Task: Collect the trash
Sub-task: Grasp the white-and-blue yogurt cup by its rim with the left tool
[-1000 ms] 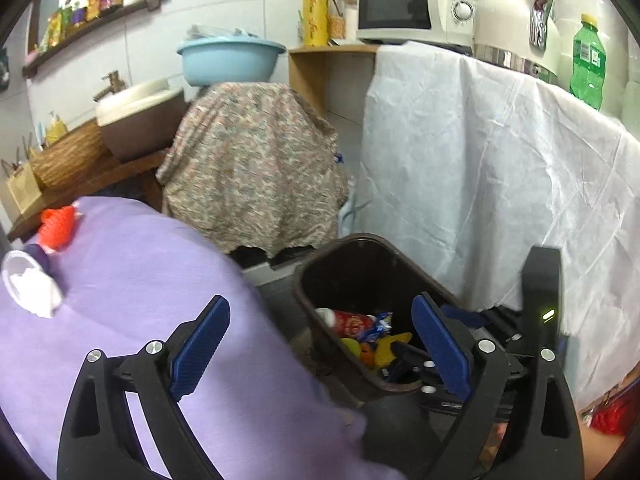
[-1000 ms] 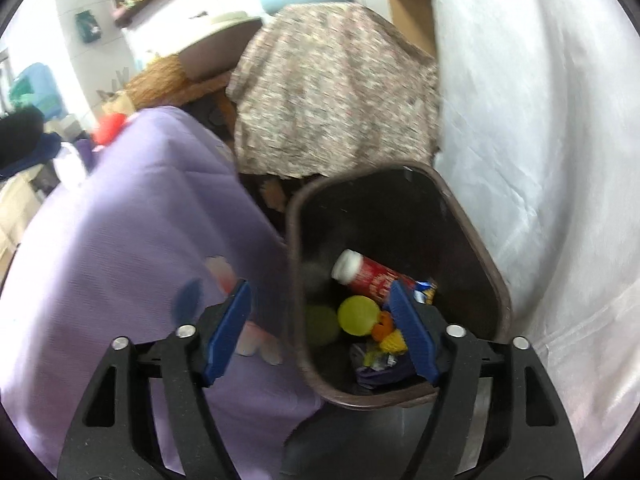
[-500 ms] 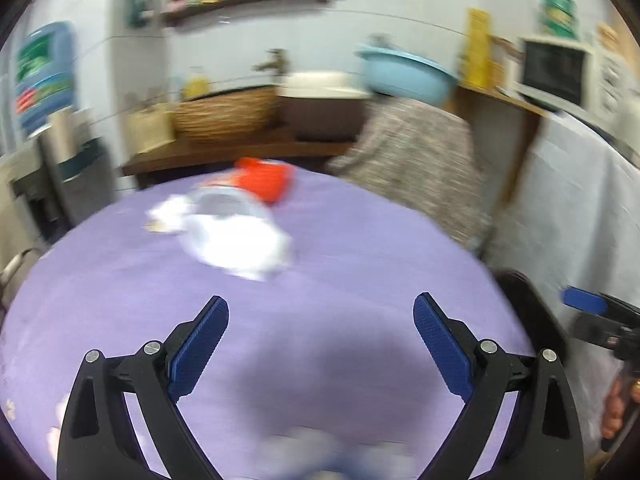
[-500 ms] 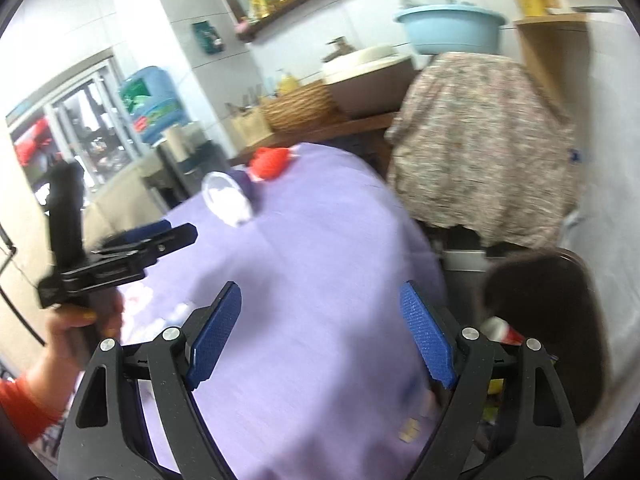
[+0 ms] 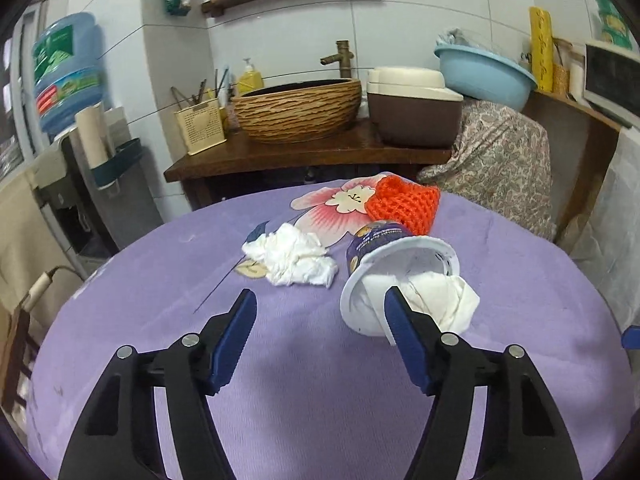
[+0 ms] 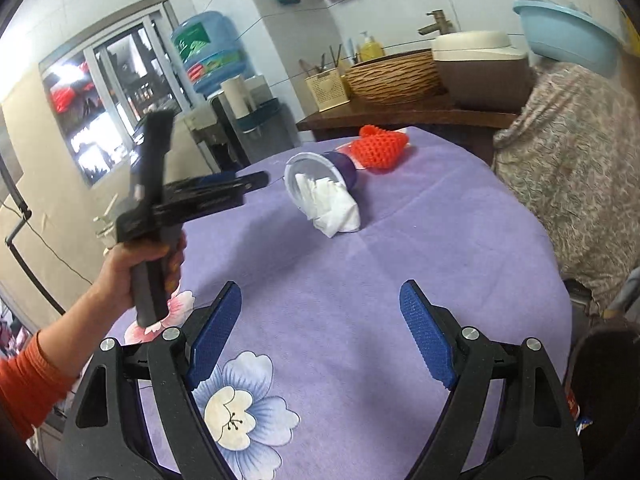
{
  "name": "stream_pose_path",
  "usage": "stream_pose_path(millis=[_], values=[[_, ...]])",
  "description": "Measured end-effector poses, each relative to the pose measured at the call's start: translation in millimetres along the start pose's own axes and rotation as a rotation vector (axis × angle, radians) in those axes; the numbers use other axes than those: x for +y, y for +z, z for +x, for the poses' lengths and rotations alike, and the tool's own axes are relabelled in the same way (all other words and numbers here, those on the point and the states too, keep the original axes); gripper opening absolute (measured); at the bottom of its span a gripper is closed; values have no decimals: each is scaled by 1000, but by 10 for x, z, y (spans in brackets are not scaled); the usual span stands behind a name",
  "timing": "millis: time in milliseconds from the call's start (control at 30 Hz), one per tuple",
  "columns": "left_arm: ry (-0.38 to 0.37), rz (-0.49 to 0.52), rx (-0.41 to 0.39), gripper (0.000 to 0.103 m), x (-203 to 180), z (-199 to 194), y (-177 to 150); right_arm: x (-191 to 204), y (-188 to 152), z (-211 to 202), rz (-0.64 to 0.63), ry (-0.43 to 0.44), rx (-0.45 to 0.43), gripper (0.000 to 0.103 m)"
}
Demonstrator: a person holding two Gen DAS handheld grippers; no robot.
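Three pieces of trash remain on the purple tablecloth (image 5: 320, 380): a tipped paper cup (image 5: 394, 276) stuffed with tissue, a crumpled tissue (image 5: 292, 260) beside it, and orange netting (image 5: 402, 204) just behind the cup. The left gripper (image 5: 320, 320) is closing on nothing short of the cup; the right gripper (image 6: 320, 328) gapes empty, farther from the cup, so I judge collection unfinished.

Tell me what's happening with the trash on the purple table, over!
Left gripper empty, jaws closing; right gripper open, empty. Tipped cup stuffed with tissue, crumpled tissue and orange net still on table. Nothing blocking.

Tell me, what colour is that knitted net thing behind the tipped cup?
Bright orange knitted net pouch; clearest in the left wrist view.
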State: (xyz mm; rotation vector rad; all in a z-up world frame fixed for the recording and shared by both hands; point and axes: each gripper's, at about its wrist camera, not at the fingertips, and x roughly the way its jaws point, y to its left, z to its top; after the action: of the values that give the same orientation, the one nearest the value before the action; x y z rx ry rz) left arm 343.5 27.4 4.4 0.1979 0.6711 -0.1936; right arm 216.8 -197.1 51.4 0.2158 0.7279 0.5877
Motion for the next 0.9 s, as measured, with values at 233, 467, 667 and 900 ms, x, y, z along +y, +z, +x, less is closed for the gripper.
stream_pose_path(millis=[233,467,667,900], values=[[-16,49,35,58,-115,300,122,57,88,121,-55,-51,12,81],[-51,35,86,14,-155,414,135,101,93,267,-92,-71,31,81],[-102,8,103,7,-184,203,7,92,93,392,-109,-82,42,81],[-213,-39,135,7,-269,-89,-205,35,58,455,-90,-87,52,81]])
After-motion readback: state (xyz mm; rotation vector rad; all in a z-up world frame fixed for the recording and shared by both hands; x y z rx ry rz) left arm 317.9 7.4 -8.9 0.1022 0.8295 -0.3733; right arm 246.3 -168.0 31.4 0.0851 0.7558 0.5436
